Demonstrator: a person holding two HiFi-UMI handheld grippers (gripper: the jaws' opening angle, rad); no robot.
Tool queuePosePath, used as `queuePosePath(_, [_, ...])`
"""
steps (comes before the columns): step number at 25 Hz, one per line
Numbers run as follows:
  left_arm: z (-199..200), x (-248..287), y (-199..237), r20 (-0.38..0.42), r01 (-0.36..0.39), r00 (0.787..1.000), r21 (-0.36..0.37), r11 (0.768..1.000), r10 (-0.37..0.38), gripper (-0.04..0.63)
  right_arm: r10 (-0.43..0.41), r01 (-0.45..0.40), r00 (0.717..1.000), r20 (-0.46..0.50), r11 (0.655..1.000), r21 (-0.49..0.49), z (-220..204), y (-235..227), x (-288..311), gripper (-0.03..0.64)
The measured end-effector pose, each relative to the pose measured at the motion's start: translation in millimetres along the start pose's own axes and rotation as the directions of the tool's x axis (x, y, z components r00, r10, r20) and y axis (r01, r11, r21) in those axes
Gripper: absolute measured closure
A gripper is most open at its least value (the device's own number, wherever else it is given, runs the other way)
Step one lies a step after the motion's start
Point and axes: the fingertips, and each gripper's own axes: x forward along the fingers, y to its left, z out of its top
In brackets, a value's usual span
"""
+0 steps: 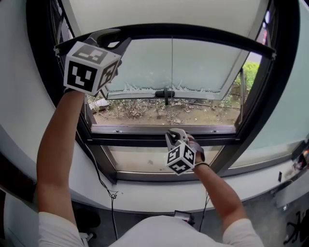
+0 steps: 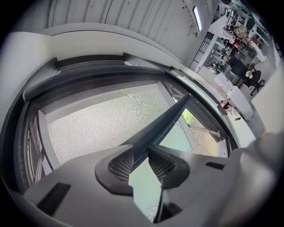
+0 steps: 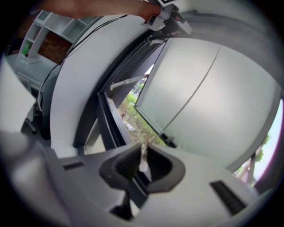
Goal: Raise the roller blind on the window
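The roller blind (image 1: 164,12) is a pale mesh sheet high over the window, ending in a dark bottom bar (image 1: 203,33). My left gripper (image 1: 123,38) is raised to the bar's left end. In the left gripper view its jaws (image 2: 141,157) are shut on that bar (image 2: 166,117), with the blind fabric (image 2: 97,124) to the left. A thin cord (image 1: 172,62) hangs from the middle of the bar. My right gripper (image 1: 175,132) is low, by the lower window frame. It (image 3: 143,162) is shut on a thin white cord end (image 3: 143,156).
Behind the blind, a frosted window sash swings outward, with a dark handle (image 1: 165,92) at its lower edge. Plants and bare ground lie outside. The dark window frame (image 1: 159,140) crosses under the right gripper. A black cable (image 1: 104,185) hangs over the white sill.
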Motion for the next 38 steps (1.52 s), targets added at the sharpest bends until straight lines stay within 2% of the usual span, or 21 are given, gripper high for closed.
queuePosePath(3, [2,-4,2,0.030,-0.025,0.999,-0.013,1.000,0.025,0.491,-0.012,0.012,1.000,-0.008,1.000,0.010,-3,-2,-1,0.566])
queuePosePath(6, [14,-13,3,0.086,-0.036,0.995,-0.062,0.997,0.042,0.491,-0.025,0.025,1.000,-0.018,1.000,-0.004,-5,-4,-3,0.566])
queuePosePath(13, [29,-34,-21,0.170,-0.014,0.985,-0.134,0.991,0.037,0.491,-0.035,0.034,0.999,-0.025,0.999,-0.004,-9,-6,-9,0.565])
queuePosePath(18, [23,-45,-37,0.209,0.013,0.977,-0.207,0.978,0.032,0.492,-0.043,0.043,0.999,-0.024,0.999,0.000,-9,-9,-10,0.565])
queuePosePath(23, [-6,-57,-58,0.211,0.026,0.977,-0.287,0.958,0.037,0.492,-0.060,0.060,0.998,-0.012,0.998,0.016,-6,-17,-13,0.565])
queuePosePath(28, [-39,-69,-82,0.177,0.025,0.983,-0.351,0.936,0.040,0.492,-0.078,0.078,0.997,0.016,0.997,0.030,2,-27,-23,0.565])
queuePosePath(38, [-101,-99,-141,0.128,0.060,0.992,-0.477,0.877,0.001,0.492,-0.118,0.113,0.991,0.068,0.991,0.069,18,-44,-34,0.565])
